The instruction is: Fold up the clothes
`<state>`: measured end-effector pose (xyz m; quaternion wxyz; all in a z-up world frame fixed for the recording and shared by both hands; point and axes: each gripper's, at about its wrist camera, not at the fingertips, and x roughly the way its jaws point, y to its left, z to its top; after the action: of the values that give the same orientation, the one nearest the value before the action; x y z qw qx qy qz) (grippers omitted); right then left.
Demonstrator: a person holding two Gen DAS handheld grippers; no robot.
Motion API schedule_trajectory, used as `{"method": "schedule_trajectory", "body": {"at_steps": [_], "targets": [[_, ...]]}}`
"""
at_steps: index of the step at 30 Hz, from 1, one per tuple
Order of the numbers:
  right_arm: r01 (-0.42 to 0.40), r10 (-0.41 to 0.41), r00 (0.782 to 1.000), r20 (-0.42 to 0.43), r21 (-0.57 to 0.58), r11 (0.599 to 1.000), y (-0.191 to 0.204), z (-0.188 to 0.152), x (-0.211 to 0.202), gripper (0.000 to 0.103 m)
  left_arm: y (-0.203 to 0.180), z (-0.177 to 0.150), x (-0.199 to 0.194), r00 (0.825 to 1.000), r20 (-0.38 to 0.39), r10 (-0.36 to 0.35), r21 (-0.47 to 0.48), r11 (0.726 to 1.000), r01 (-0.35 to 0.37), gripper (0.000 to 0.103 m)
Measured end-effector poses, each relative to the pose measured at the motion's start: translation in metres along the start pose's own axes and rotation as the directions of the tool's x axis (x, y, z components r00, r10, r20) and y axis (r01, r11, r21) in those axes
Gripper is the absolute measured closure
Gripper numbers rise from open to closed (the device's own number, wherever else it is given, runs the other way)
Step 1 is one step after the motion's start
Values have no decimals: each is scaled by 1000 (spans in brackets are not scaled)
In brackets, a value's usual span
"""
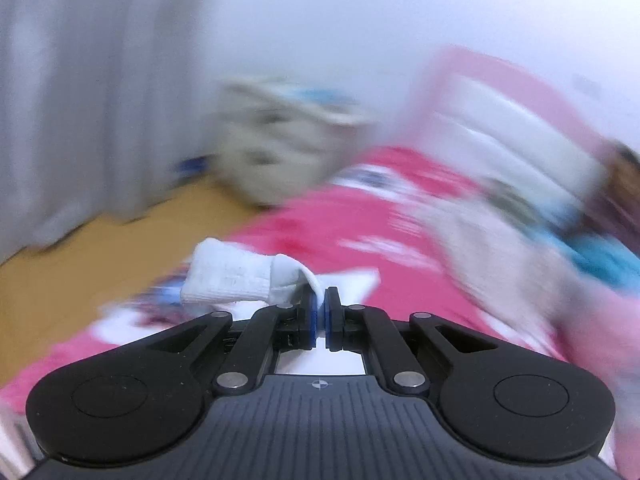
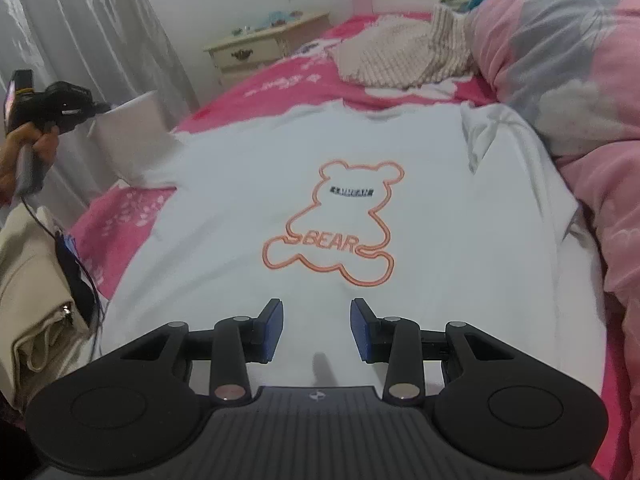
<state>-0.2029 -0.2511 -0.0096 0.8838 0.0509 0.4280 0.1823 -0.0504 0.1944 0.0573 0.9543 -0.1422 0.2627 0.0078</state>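
A white sweatshirt (image 2: 400, 152) with an orange bear outline (image 2: 332, 224) lies face up on the pink bed. My right gripper (image 2: 316, 320) hovers open over its lower hem, nothing between the blue pads. My left gripper (image 1: 321, 300) is shut on the sweatshirt's ribbed white sleeve cuff (image 1: 236, 276). In the right wrist view a hand holds that left gripper (image 2: 100, 109) raised off the bed's left edge, and the sleeve (image 2: 128, 136) hangs stretched from it. The other sleeve (image 2: 492, 132) lies bunched at the right. The left wrist view is heavily blurred.
A pink quilt (image 2: 560, 80) is heaped along the right side. A knitted beige garment (image 2: 400, 56) lies near the head of the bed. A cream nightstand (image 2: 256, 48) and grey curtains (image 2: 100, 20) stand at the far left. Beige fabric (image 2: 32, 280) hangs at the near left.
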Motion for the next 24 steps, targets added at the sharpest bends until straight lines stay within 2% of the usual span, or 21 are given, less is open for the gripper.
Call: {"method": "schedule_trajectory", "body": {"at_steps": [1,2,4,5,6,7,9,10,12,15,17,18,22,24], "targets": [[1,-1,1000,8,0,1000,1,-1,-4,63,-22,-13,-13,998,0,-64,88,994,64,101],[3,-3,1000,15,-1,1000,2,-1,-8,63,-41,-29,-25,993,0,-121,176,977,119,101],[9,-9,1000,27,-3,1000,2,-4,-15,63,-73,-69,-44,978,-37,-207,364,908,206,101],[11,-11,999,30,-1,1000,2,-5,-17,63,-86,-91,-50,972,-72,-226,447,863,234,100],[14,-14,999,33,1,1000,2,-7,-20,63,-93,-110,-52,966,-126,-228,491,832,260,97],[15,-15,999,35,4,1000,1,-9,-21,63,-95,-127,-50,957,-195,-215,502,816,286,94],[14,-15,999,29,11,1000,0,-12,-20,63,-99,-161,-46,926,-329,-183,519,784,340,89],[9,-9,1000,19,18,1000,-2,-13,-18,63,-98,-173,-44,908,-387,-162,510,782,357,88],[-8,9,1000,-1,18,1000,-3,-13,-12,63,-91,-180,-48,879,-449,-158,461,802,379,82],[-51,51,998,-29,-17,999,1,-4,0,63,-88,-176,-58,844,-501,-194,382,826,416,71],[-110,109,993,-48,-4,994,3,9,13,63,-90,-167,-65,825,-515,-233,328,836,440,70],[-144,144,988,-57,11,990,4,17,22,63,-90,-164,-67,828,-506,-244,309,845,437,68],[-286,295,953,-70,109,952,12,54,62,62,-85,-158,-56,873,-434,-222,271,892,362,62],[-353,367,927,-74,155,923,20,72,88,61,-85,-156,-45,874,-442,-202,264,902,342,62]]}}
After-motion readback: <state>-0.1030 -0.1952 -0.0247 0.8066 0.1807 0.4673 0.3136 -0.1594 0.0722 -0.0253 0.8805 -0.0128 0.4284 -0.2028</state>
